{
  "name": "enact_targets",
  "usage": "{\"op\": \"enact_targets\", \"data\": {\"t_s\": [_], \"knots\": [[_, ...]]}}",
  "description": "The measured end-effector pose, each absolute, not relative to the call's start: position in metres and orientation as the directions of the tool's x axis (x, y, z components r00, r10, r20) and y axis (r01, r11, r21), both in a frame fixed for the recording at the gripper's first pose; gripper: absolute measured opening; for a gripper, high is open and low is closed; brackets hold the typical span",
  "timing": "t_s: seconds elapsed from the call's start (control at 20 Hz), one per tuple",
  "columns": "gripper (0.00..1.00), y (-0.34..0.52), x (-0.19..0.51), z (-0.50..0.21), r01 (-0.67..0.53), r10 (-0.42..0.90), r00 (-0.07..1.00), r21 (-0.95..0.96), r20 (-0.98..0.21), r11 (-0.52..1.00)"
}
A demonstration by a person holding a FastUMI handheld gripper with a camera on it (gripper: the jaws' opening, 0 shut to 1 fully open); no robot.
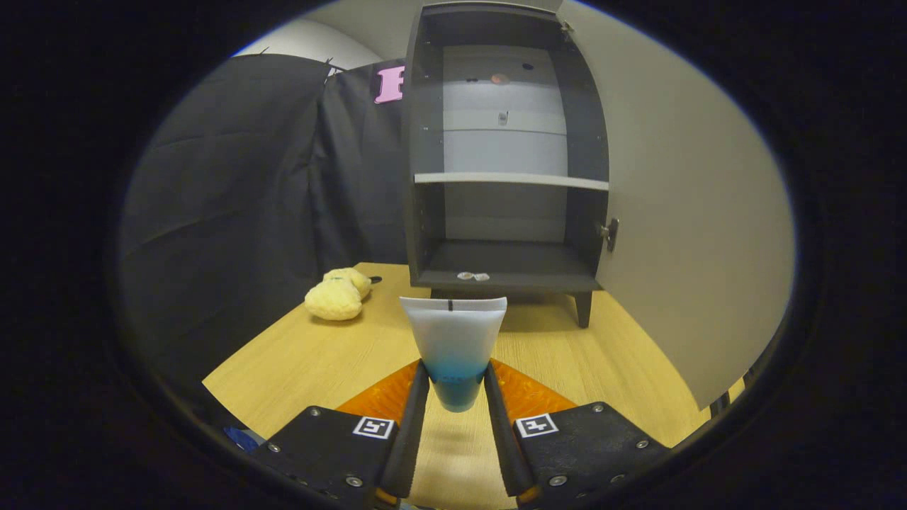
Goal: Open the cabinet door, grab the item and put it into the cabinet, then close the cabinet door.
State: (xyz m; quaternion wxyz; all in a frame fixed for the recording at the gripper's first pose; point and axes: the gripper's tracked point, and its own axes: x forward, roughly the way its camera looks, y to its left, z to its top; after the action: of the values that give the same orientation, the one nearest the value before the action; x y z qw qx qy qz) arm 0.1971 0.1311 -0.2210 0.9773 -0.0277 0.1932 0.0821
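Gripper view: your gripper [457, 386] pinches only the tube [454, 348] by its narrow end; it may slip or catch the cabinet [509, 283] lip ahead.

The camera rides on the tongs [455, 386], low over the worktop [319, 361], facing the open cabinet [506, 142] not far ahead.

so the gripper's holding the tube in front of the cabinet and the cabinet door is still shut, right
Not quite: the cabinet door is swung open to the right, baring the shelf. The rest holds: the gripper grips the tube in front of the cabinet, as the gripper view shows.
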Motion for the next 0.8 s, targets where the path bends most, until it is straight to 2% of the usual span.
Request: {"op": "enact_targets", "data": {"t_s": [0.35,0.8], "knots": [[0.48,0.123,0.240,-0.135,-0.183,0.164,0.939,-0.038,-0.301,0.982],[0.48,0.122,0.296,-0.078,-0.189,0.179,0.952,-0.016,-0.247,0.982]]}}
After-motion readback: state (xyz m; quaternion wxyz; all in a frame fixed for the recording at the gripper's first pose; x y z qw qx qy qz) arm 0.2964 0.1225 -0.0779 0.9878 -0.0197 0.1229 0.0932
